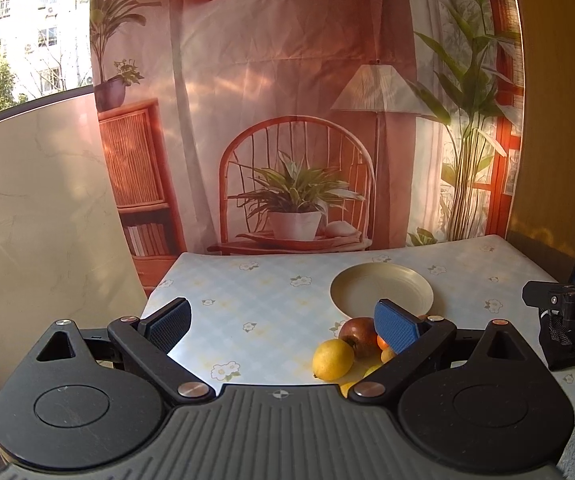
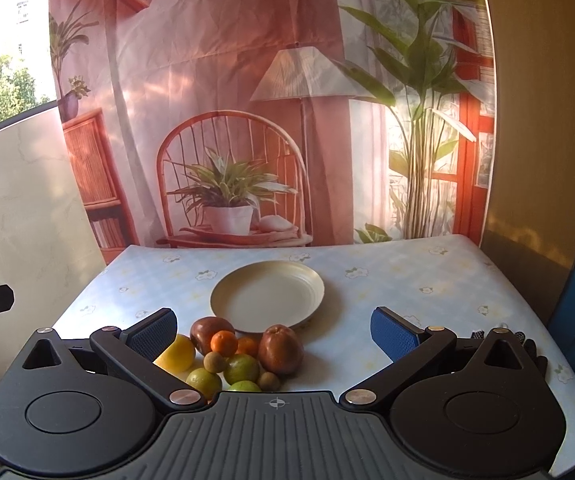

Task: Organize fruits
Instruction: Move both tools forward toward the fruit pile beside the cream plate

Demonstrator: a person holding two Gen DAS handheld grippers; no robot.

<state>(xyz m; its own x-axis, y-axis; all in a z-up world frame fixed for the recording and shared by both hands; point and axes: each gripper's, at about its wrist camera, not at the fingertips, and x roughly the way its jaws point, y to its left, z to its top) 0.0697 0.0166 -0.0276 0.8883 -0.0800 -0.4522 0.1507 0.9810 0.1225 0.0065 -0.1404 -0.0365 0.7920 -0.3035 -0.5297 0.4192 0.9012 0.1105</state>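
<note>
A pile of fruit lies on the table in front of an empty cream plate point(image 2: 267, 298). In the right wrist view I see two dark red apples point(image 2: 280, 348) point(image 2: 209, 332), a yellow lemon point(image 2: 179, 354), small oranges point(image 2: 224, 343), green limes point(image 2: 241, 368) and small brown fruits point(image 2: 213, 361). My right gripper point(image 2: 274, 334) is open and empty, just above and behind the pile. My left gripper point(image 1: 283, 326) is open and empty, left of the fruit; its right finger hides part of the pile. The lemon point(image 1: 332, 359), one apple point(image 1: 359, 336) and the plate point(image 1: 381, 290) show there.
The table point(image 2: 427, 280) has a pale floral cloth and ends at a printed backdrop point(image 2: 227, 120) behind. A marble-look panel point(image 1: 39, 220) stands on the left, a wooden panel point(image 2: 535, 140) on the right. The right gripper's body point(image 1: 567, 320) shows at the left view's right edge.
</note>
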